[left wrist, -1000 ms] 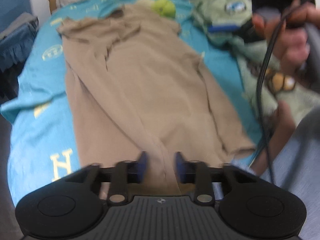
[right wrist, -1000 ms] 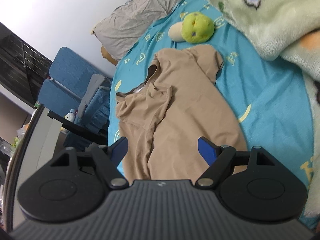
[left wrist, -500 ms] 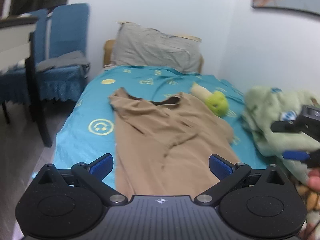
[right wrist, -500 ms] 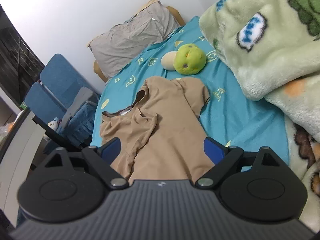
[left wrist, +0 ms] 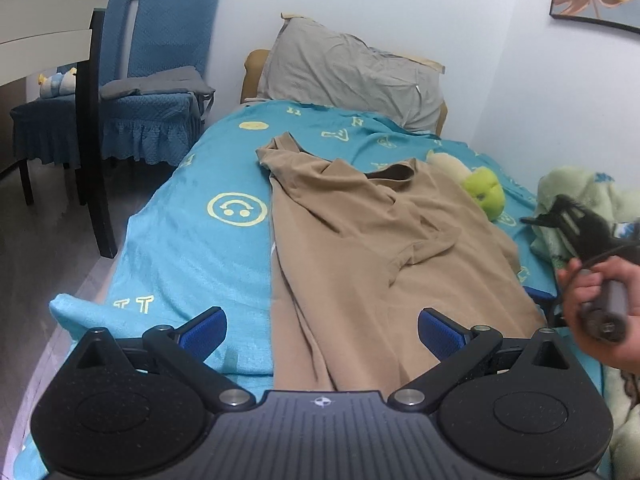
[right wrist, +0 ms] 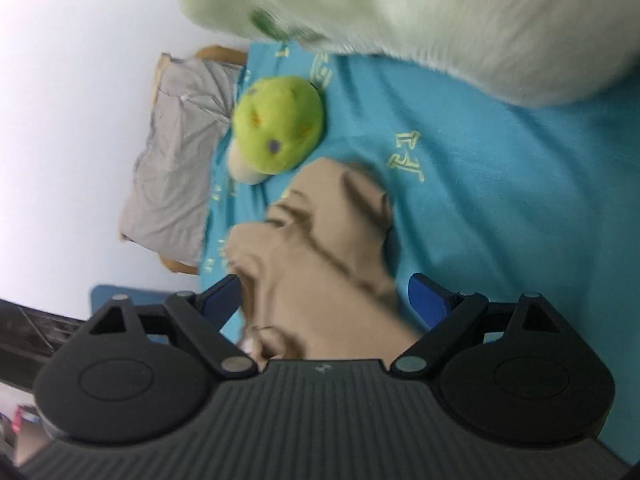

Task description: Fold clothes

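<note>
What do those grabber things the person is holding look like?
Each one is a black plastic tool. The left gripper has a ribbed dark body, two round black discs at the sides, silver rivets, a small cross mark in the middle, and two fingers with bright blue pads. The right gripper looks the same. A black cable runs past the hand on its grey handle.

Bare sheet [left wrist: 192,248] lies open left of the shirt [left wrist: 372,264]; plush toy [left wrist: 484,192] and blanket [left wrist: 580,196] crowd its right.
</note>
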{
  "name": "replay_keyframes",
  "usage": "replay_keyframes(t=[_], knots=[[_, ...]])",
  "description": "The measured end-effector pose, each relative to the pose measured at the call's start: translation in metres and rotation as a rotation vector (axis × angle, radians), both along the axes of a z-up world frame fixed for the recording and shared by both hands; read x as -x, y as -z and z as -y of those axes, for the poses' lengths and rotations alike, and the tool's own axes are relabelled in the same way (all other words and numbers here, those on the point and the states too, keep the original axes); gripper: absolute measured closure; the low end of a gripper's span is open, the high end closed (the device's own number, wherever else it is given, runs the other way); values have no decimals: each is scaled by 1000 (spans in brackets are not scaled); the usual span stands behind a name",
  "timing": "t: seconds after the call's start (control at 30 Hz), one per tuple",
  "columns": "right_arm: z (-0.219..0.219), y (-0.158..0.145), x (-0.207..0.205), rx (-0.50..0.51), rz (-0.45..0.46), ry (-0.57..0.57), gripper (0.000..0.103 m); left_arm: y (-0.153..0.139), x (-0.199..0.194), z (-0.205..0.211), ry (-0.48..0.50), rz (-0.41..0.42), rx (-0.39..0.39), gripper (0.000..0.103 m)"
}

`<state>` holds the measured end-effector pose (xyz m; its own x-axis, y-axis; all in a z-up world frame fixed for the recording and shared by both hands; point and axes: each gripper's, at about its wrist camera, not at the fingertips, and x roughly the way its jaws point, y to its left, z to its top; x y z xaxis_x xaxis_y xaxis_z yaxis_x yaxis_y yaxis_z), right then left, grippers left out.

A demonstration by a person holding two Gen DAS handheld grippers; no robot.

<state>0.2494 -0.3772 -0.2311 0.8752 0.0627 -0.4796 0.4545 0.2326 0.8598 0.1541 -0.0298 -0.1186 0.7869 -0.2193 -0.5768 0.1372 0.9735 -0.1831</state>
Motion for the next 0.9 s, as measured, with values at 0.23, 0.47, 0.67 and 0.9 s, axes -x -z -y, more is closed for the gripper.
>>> replay_keyframes(t=[0.23,0.47,0.67,0.9], knots=[[5,12,-47,74,115,-1,9,20,-20,-10,-23,-67,104,0],[13,15,-80,196,109,70,21,32,-29,-21,-70,-94,175,0],[5,-9,-100,405,-7,0,93,31,-31,-20,-87,-76,157,1],[-77,-98,-97,954,-17,-23,97,13,-22,-27,-130,4,156,1]])
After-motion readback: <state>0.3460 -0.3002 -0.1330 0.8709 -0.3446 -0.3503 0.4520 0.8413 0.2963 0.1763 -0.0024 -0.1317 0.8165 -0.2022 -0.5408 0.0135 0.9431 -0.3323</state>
